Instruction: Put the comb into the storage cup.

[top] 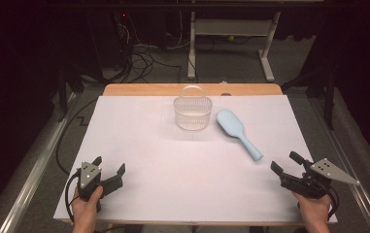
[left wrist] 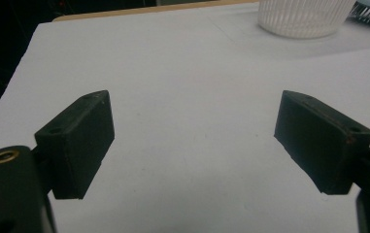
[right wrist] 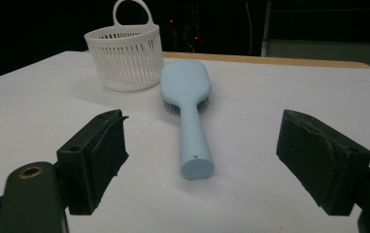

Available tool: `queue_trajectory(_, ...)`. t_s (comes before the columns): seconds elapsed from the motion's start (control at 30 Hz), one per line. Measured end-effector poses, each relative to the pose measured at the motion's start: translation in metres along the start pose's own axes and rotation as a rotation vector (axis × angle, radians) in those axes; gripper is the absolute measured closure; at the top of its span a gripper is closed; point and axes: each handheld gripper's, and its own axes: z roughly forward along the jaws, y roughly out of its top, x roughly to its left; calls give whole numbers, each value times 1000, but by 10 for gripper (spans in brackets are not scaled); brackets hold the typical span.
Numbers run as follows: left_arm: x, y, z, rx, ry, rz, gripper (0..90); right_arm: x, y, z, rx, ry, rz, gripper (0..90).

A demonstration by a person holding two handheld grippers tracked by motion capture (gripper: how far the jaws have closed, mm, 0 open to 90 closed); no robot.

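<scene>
At the near right corner of the bench (top: 139,160), my right claw (top: 286,164) rests low with its jaws wide apart and nothing between them. My left claw (top: 109,167) sits at the near left corner, likewise spread and empty. Ahead of the right claw lies the pale blue hairbrush (right wrist: 187,111), bristles down, its handle end pointing back toward me and its head toward the white slotted basket (right wrist: 124,58). The basket stands upright just beside the brush head, apart from it, with its loop handle at the far side.

Judgement: the step in hand is the approach to the hairbrush. The right claw is the better placed. I should advance it along the handle line, straddle the handle near its middle, and close squarely across its sides; the smooth rounded handle may slip or roll if pinched near the butt.

Markings: no brand, label or legible writing is found on the brush, basket or bench.
</scene>
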Motion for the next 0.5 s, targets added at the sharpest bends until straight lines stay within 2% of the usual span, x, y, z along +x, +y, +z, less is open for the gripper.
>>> queue_trajectory(0.5, 0, 0, 0, -3, 1, -8, 152, 7, 4, 13, 3, 29, -12, 193)
